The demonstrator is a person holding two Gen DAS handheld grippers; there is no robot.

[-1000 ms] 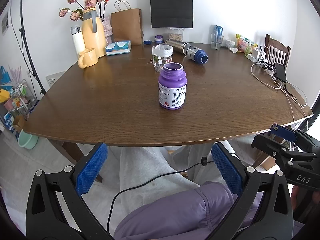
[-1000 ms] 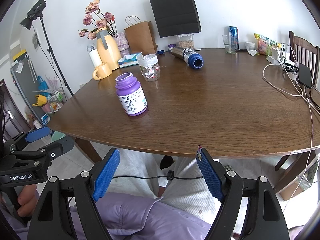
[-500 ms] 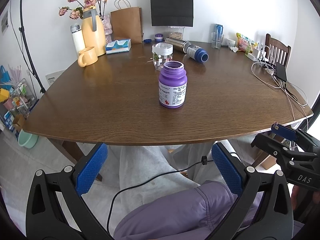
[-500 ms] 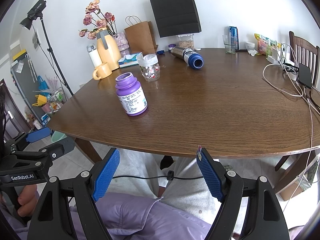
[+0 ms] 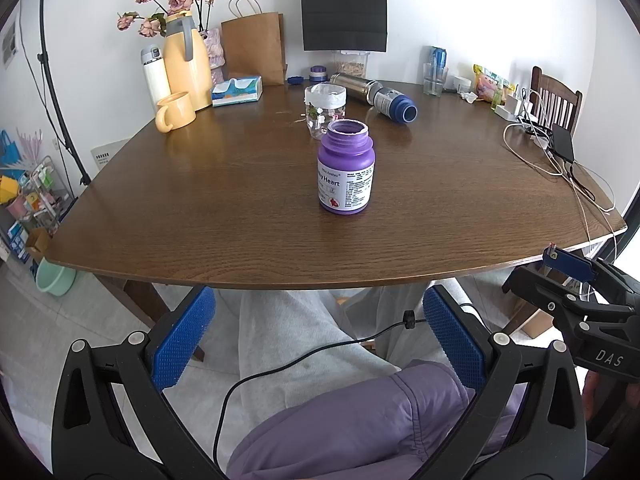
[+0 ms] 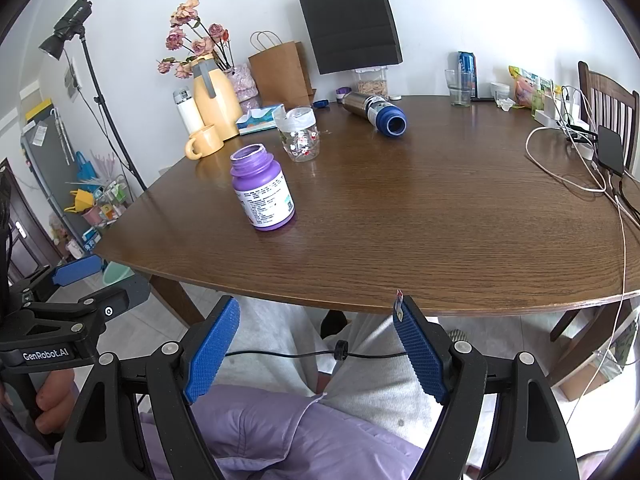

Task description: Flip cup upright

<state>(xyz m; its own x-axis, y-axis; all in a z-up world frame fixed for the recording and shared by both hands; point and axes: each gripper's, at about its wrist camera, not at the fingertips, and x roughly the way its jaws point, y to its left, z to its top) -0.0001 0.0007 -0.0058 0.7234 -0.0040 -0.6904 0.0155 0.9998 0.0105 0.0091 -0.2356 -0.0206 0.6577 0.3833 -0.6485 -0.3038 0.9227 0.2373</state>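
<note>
Cup [image 5: 346,168], a purple labelled jar with its mouth open, stands upright at the centre of the frame on the brown surface [image 5: 200,200], well apart from both grippers. Left gripper [image 5: 316,336] and right gripper [image 6: 316,344] sit low in frame below the surface edge, both released and empty, over grey trousers.

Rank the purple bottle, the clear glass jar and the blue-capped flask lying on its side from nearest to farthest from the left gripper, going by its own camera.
From the left gripper:
1. Purple bottle, upright, mid-table, straight ahead.
2. Clear glass jar, just behind the bottle, slightly left.
3. Blue-capped flask, on its side, farther back, to the right.
</note>
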